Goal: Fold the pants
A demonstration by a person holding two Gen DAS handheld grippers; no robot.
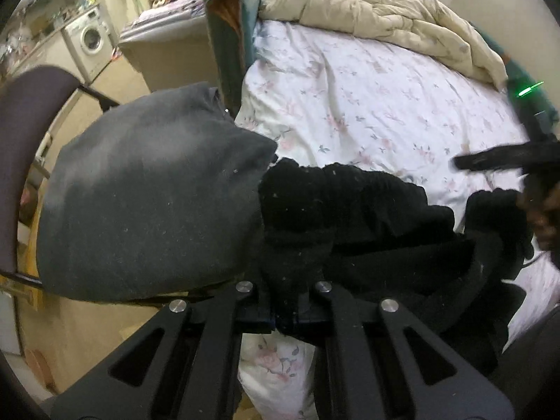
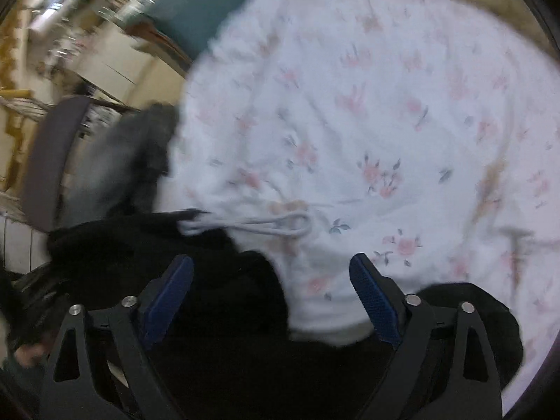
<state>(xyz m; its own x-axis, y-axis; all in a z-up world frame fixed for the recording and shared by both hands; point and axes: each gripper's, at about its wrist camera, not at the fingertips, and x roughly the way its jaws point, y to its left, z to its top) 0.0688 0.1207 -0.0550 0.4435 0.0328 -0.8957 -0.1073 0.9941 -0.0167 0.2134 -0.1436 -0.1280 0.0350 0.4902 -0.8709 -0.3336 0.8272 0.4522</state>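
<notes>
- Your left gripper [image 1: 284, 318] sits at the bottom centre of the left wrist view, its jaws pressed together on a bunch of the black pants [image 1: 350, 217].
- The pants stretch from that pinch up and to the right across the floral bedsheet [image 1: 367, 98], crumpled, with one end reaching the right edge of the frame.
- A grey garment [image 1: 147, 203] lies at centre left, touching the pants and draped over the bed's edge.
- Your right gripper [image 2: 271, 294] stands spread at the bottom of the right wrist view, blue pads [image 2: 171, 290] well apart; black fabric lies below and between the fingers, but the pads do not press on it.
- That view is blurred; a white cord [image 2: 266, 224] lies on the sheet just above the pants.
- A beige duvet [image 1: 395, 10] is heaped at upper right.
</notes>
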